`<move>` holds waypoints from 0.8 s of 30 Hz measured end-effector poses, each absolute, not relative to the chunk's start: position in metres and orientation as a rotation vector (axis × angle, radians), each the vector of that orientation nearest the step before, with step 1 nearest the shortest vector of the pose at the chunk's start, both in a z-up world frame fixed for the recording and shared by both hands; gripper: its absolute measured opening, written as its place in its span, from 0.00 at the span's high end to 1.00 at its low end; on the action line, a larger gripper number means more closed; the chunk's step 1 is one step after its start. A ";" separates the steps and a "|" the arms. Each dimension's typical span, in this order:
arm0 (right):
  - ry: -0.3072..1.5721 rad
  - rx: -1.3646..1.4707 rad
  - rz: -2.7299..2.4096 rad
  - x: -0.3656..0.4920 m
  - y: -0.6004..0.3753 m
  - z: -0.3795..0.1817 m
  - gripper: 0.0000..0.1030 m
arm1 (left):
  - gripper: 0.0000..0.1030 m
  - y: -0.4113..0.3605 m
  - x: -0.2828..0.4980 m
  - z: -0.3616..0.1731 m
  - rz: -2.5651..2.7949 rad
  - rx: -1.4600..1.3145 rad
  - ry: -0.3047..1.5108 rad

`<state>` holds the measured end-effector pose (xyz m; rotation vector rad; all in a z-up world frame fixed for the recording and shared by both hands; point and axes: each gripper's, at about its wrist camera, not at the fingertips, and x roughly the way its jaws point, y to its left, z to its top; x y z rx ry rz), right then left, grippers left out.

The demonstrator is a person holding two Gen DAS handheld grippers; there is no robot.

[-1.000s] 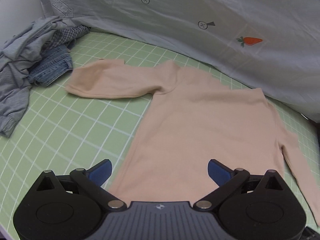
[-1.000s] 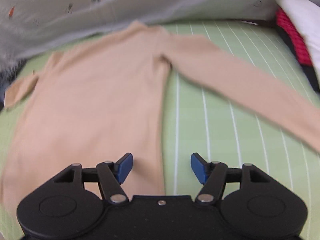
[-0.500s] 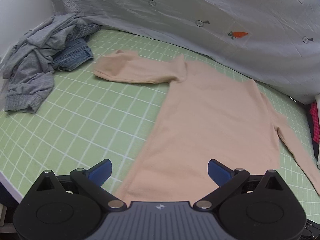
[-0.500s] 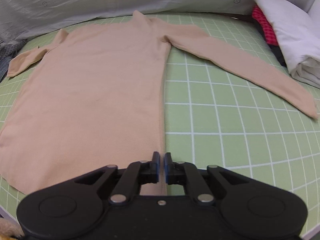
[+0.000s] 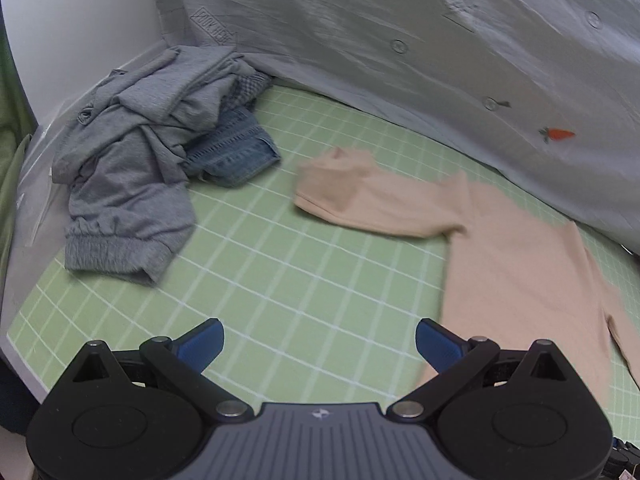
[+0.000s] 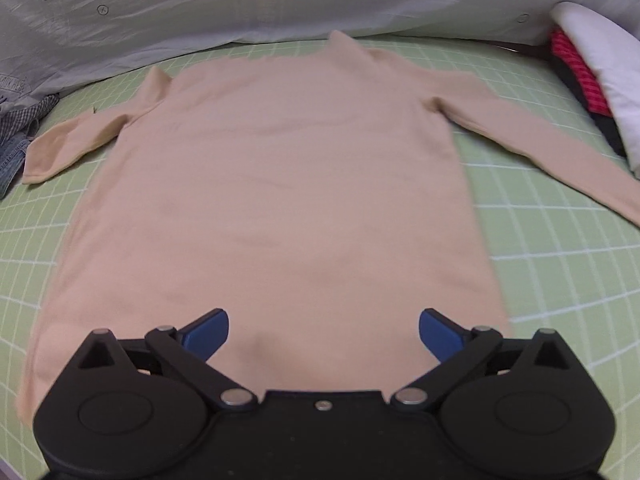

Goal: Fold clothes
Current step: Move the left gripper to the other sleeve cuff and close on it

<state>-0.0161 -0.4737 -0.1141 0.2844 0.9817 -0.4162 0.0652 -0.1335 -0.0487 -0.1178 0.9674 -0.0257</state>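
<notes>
A peach long-sleeved top (image 6: pixel 280 184) lies flat, neck away from me, on the green grid mat (image 6: pixel 560 264). Its left sleeve (image 5: pixel 360 200) is doubled back on itself; the right sleeve (image 6: pixel 540 156) stretches out to the right. My right gripper (image 6: pixel 322 330) hangs over the hem, its jaws opening wide, blue pads clear of the cloth with nothing pinched. My left gripper (image 5: pixel 320 346) stands open over bare mat, left of the top's body (image 5: pixel 520 280), nothing between its fingers.
A heap of grey clothes (image 5: pixel 132 184) and a denim piece (image 5: pixel 232 152) lie at the mat's far left. A pale sheet with carrot prints (image 5: pixel 440 40) hangs along the back. Folded white and red items (image 6: pixel 592 80) are stacked at the far right.
My right gripper went from shut at the top's right side seam to wide open over the middle of the hem. My left gripper slid left, off the top onto bare mat.
</notes>
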 end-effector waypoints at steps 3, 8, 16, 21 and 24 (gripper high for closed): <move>0.975 0.313 -0.470 0.008 -0.471 -0.114 0.00 | 0.02 -0.114 0.095 -0.054 -0.025 -0.113 0.977; 0.982 0.341 -0.556 0.045 -0.478 -0.117 0.00 | 0.03 -0.092 0.150 -0.064 -0.039 -0.087 0.975; 1.058 0.382 -0.635 0.072 -0.488 -0.131 0.00 | 0.16 -0.094 0.245 -0.110 -0.152 -0.115 1.048; 1.041 0.381 -0.647 0.071 -0.484 -0.132 0.00 | 0.25 -0.110 0.285 -0.139 -0.200 -0.126 1.092; 1.041 0.370 -0.629 0.072 -0.485 -0.132 0.00 | 0.42 -0.121 0.298 -0.152 -0.206 -0.127 1.129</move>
